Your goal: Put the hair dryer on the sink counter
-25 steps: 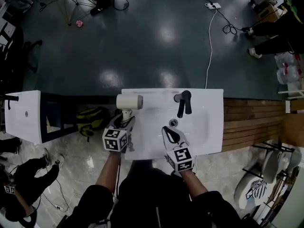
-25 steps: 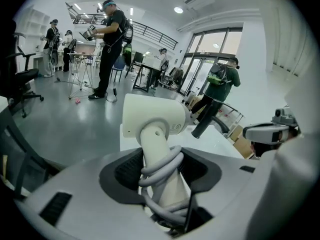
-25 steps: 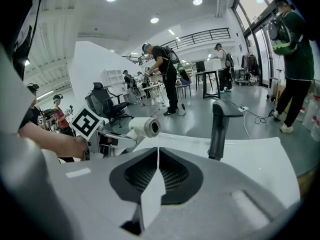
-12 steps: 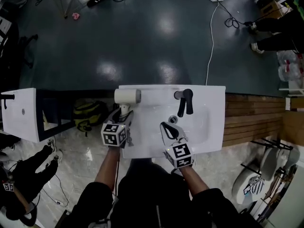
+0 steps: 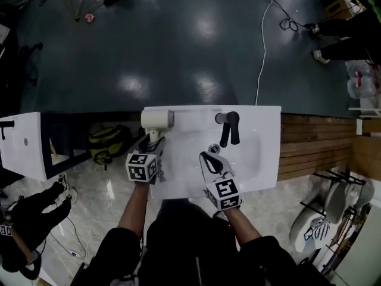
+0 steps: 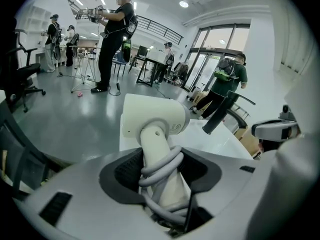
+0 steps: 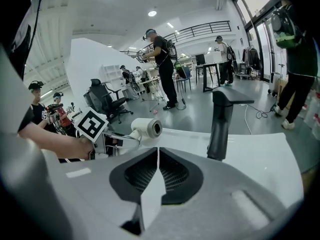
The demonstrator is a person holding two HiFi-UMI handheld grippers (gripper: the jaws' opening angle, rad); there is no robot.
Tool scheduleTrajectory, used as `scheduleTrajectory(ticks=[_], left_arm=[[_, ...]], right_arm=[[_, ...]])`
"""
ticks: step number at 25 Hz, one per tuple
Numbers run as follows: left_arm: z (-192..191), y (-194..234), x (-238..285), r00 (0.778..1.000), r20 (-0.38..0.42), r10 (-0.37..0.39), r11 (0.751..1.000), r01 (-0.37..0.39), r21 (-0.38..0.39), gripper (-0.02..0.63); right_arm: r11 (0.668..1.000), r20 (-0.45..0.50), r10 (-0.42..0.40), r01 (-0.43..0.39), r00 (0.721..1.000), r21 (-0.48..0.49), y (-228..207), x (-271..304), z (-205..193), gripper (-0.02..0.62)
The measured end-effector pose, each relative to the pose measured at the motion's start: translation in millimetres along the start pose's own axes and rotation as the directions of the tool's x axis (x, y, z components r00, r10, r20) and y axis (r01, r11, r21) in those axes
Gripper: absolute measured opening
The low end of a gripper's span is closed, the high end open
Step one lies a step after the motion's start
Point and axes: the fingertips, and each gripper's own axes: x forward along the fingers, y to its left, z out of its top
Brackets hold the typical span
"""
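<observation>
The cream hair dryer (image 5: 156, 119) hangs over the back left corner of the white sink counter (image 5: 268, 159), barrel lying crosswise. My left gripper (image 5: 150, 146) is shut on its handle, around which the grey cord (image 6: 161, 168) is wound. In the left gripper view the dryer (image 6: 155, 116) rises from between the jaws of the left gripper (image 6: 160, 171). I cannot tell whether it touches the counter. My right gripper (image 5: 212, 159) is shut on nothing over the basin's front. In the right gripper view its jaws meet at the right gripper (image 7: 158, 156), and the dryer (image 7: 146, 128) shows at left.
A black faucet (image 5: 229, 127) stands at the counter's back, the drain (image 5: 214, 149) before it. A second white sink unit (image 5: 24, 145) stands at far left, with a yellow-green backpack (image 5: 107, 142) on the floor between. Wooden planks (image 5: 315, 148) lie to the right. People stand around the room.
The head view has drifted slightly, so the sink sits a little higher and further left. Both grippers and the dryer keep nearly the same places over the counter.
</observation>
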Motion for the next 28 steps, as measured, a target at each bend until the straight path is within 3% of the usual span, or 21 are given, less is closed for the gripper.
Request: scheduleTrajectory(ticks=[28], left_arm=[[-11.1, 0.1, 12.7, 0.999, -0.004, 0.049, 0.999, -0.049, 0.002, 0.216]], right_arm=[[1.0, -0.013, -0.011, 0.011, 1.0, 0.015, -5.0, -7.2, -14.4, 0.006]])
